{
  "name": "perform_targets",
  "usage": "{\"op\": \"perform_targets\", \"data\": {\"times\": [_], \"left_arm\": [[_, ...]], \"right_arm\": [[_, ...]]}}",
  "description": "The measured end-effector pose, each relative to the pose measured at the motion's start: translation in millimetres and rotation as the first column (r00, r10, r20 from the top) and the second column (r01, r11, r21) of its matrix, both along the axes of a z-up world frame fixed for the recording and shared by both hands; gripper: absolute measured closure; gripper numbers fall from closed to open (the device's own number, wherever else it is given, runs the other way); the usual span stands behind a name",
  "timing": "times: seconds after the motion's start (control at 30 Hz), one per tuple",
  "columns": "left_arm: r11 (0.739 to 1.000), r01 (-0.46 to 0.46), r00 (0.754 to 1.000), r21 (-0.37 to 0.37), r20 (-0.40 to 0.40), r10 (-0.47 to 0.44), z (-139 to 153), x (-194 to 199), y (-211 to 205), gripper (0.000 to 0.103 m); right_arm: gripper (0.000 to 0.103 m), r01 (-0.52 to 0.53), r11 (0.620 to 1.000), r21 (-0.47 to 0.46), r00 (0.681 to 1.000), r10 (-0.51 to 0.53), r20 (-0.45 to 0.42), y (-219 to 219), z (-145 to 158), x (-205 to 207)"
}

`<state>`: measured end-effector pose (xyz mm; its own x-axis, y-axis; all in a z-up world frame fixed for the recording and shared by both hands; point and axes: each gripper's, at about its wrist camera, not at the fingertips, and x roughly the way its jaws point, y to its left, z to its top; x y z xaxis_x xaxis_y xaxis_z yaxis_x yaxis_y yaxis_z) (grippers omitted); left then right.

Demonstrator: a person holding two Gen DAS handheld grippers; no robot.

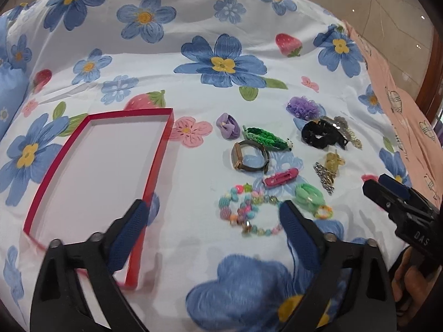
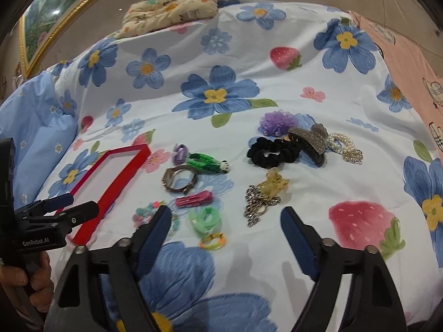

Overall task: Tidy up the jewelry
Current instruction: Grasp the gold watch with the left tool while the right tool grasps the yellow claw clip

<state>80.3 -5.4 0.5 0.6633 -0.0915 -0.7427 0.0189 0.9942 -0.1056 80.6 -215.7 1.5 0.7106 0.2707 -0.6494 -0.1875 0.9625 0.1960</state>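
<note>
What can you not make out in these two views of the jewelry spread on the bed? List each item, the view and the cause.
- Beaded bracelet, right wrist view: partly hidden behind a finger of the right gripper.
- Red tray, left wrist view: near corner covered by the left gripper.
- Pearl bracelet, left wrist view: hidden behind the claw clip.

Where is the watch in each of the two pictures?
Left wrist view: the watch sits right of centre, beside the red tray.
Right wrist view: the watch sits left of centre.
Shared landmark: the green braided band just behind it.
</note>
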Motion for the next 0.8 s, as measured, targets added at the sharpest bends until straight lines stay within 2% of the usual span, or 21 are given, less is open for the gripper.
{"op": "perform_targets", "data": {"times": [0.07,0.17,0.33,0.53,0.63,0.8], "left_arm": [[1.000,0.012,1.000,-0.016,-0.019,-0.012,-4,12,-1,0.015],[0.999,0.016,0.999,-0.050,-0.048,-0.019,-10,31,0,0.017],[0.996,0.020,0.997,-0.090,-0.066,-0.026,-16,60,1,0.017],[0.996,0.045,0.994,-0.072,-0.094,-0.051,-28,93,-10,0.020],[0.997,0.057,0.988,-0.061,-0.137,-0.065,-42,110,-17,0.031],[0.995,0.075,0.978,-0.073,-0.191,-0.087,-62,127,-24,0.063]], "right_arm": [[0.035,0.017,1.000,0.010,1.000,-0.017,-0.021,-6,-4,13],[0.041,0.055,0.998,0.023,0.996,-0.054,-0.066,-15,-14,34],[0.043,0.110,0.993,0.052,0.987,-0.103,-0.119,-30,-29,62],[0.048,0.130,0.991,0.039,0.979,-0.122,-0.164,-33,-44,85],[0.056,0.136,0.990,0.032,0.975,-0.128,-0.182,-34,-52,93],[0.070,0.145,0.989,0.039,0.968,-0.133,-0.212,-40,-63,101]]}}
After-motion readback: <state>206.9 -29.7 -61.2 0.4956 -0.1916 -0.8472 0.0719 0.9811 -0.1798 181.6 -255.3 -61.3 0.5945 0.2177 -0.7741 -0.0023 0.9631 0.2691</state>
